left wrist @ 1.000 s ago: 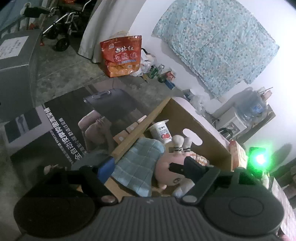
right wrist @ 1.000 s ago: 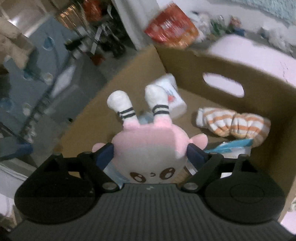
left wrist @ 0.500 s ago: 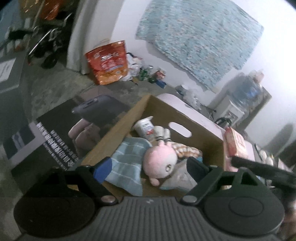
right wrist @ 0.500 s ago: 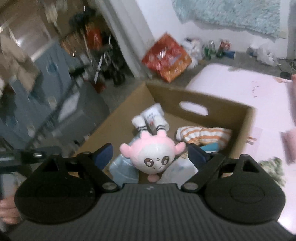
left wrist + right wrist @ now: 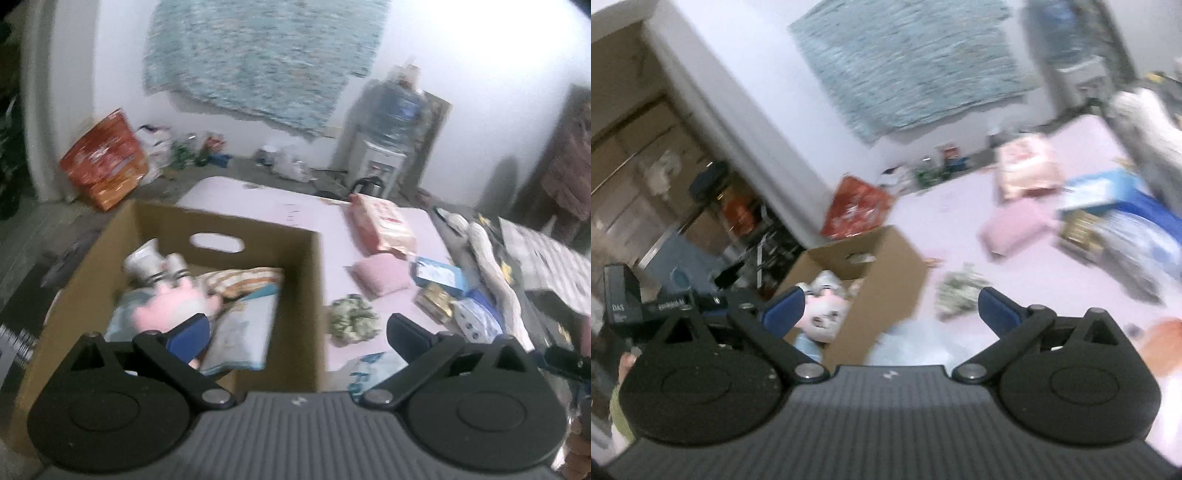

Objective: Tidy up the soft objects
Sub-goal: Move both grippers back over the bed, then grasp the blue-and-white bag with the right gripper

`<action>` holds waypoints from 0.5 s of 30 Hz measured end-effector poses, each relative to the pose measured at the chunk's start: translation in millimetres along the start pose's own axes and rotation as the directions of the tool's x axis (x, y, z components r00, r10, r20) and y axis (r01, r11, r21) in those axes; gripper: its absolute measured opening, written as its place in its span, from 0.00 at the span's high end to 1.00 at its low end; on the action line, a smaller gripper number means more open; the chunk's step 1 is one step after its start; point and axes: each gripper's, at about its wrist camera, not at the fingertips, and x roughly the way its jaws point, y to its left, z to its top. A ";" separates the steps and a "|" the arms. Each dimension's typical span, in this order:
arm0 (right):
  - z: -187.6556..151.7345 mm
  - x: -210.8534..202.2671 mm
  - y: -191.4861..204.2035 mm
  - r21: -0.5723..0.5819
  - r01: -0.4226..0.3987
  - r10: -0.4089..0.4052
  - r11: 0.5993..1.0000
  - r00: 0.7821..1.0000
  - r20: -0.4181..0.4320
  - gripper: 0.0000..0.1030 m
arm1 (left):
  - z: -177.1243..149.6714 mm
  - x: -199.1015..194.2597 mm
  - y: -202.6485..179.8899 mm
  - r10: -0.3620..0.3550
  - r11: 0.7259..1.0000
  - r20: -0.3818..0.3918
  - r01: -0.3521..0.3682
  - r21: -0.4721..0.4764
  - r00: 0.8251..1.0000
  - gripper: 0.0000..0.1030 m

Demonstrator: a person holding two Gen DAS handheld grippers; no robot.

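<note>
Pink plush toy (image 5: 173,302) lying inside the cardboard box (image 5: 110,243), head toward the near wall, striped legs toward the wall with the handle slot; striped cloth (image 5: 243,278) and light blue fabric (image 5: 240,332) packed beside it. Box standing at the left edge of the pink-covered bed (image 5: 295,210).

Step in hand, as judged: plush deposit complete, transition to the next soft item.

Remaining on the bed, outside the box: green patterned bundle (image 5: 352,319) just beside the box's right wall, pink cushion (image 5: 382,273) further toward the middle, pink package (image 5: 382,229) near the far edge.

Left gripper (image 5: 295,332): jaws spread wide, nothing held. Right gripper (image 5: 890,308): jaws spread wide, nothing held, raised above the bed.

Next move, as judged: descend over the green patterned bundle, straddle it with both fingers, close gently on the compressible material.

Change from one second ago: right gripper then closed on the plush head inside the box; now released and withdrawn upward. Both views swung rightward toward the bed; strong motion blur present.
</note>
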 end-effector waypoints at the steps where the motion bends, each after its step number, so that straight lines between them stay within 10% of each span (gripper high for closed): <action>1: -5.3 -8.2 -9.4 0.020 0.011 -0.011 1.000 1.000 0.011 0.02 | -1.1 4.6 -3.9 -0.003 1.000 -0.004 0.003 0.019 1.000 0.00; 15: -68.9 -40.7 -110.6 0.244 0.138 -0.173 0.960 0.977 0.126 0.02 | 9.5 53.3 -66.2 0.001 0.986 -0.139 0.022 0.167 0.990 0.05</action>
